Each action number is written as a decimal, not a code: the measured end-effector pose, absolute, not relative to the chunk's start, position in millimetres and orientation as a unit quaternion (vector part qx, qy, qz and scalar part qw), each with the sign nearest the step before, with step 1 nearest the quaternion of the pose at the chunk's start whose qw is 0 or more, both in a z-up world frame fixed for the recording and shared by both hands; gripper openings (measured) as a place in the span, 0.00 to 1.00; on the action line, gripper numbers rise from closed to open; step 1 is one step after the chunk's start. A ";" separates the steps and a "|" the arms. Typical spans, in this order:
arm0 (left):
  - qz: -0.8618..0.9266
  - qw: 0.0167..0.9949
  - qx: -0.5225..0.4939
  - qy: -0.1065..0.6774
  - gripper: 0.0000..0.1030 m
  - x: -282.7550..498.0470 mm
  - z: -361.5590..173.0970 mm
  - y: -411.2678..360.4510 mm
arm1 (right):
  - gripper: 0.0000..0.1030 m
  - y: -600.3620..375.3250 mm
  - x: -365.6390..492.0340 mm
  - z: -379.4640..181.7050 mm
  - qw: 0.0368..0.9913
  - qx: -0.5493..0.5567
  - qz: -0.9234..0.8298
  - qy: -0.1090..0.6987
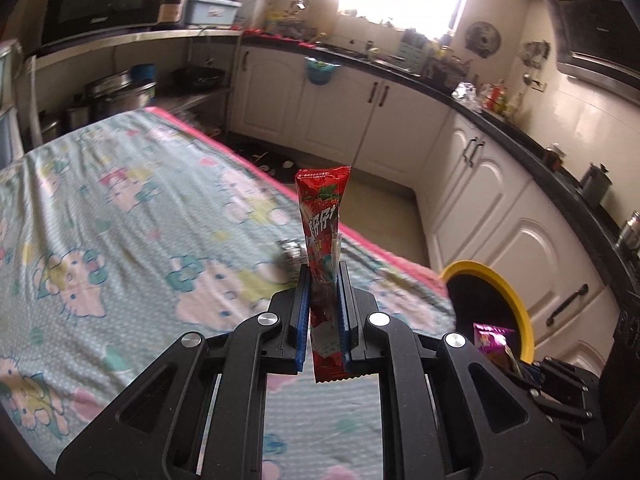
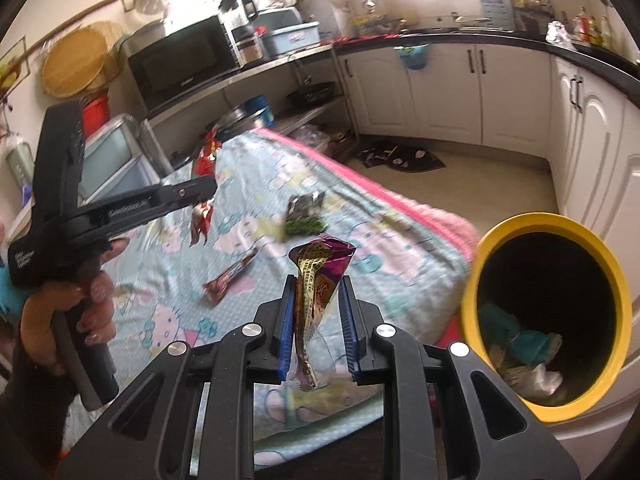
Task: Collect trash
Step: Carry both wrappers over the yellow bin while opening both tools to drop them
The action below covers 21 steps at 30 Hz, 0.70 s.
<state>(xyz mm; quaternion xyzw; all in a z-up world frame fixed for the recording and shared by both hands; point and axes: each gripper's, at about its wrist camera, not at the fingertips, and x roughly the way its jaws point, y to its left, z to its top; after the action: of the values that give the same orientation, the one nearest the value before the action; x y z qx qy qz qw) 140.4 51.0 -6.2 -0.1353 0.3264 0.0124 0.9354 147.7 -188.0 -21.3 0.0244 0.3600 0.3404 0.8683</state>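
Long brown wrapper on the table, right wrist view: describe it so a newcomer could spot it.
Start at the cartoon-print tablecloth. The brown wrapper lies flat left of the right gripper, apart from the green-black packet farther back. It alone is long, thin and diagonal.

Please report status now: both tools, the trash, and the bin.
Left tool shut on red wrapper. Right tool holds purple wrapper, jaws partly open. Yellow bin right of table, path clear. Brown wrapper remains on table.
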 end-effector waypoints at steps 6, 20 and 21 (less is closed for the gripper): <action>-0.007 0.942 -0.113 0.315 0.08 148.3 5.9 27.0 | 0.19 -211.6 158.6 -13.2 0.881 0.043 0.317 0.349; -0.061 0.947 -0.086 0.302 0.08 159.3 22.8 -25.9 | 0.19 -262.1 173.9 -1.7 0.903 0.081 0.269 0.325; -0.065 0.948 -0.083 0.301 0.08 160.1 24.2 -31.1 | 0.19 -264.6 173.7 -0.8 0.904 0.083 0.266 0.323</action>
<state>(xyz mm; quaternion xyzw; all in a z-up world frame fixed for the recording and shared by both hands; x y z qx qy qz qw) 160.1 -31.1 24.2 -0.0828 0.3009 -0.0654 0.9478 173.7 -264.6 -0.8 0.0829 0.3231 0.2663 0.9043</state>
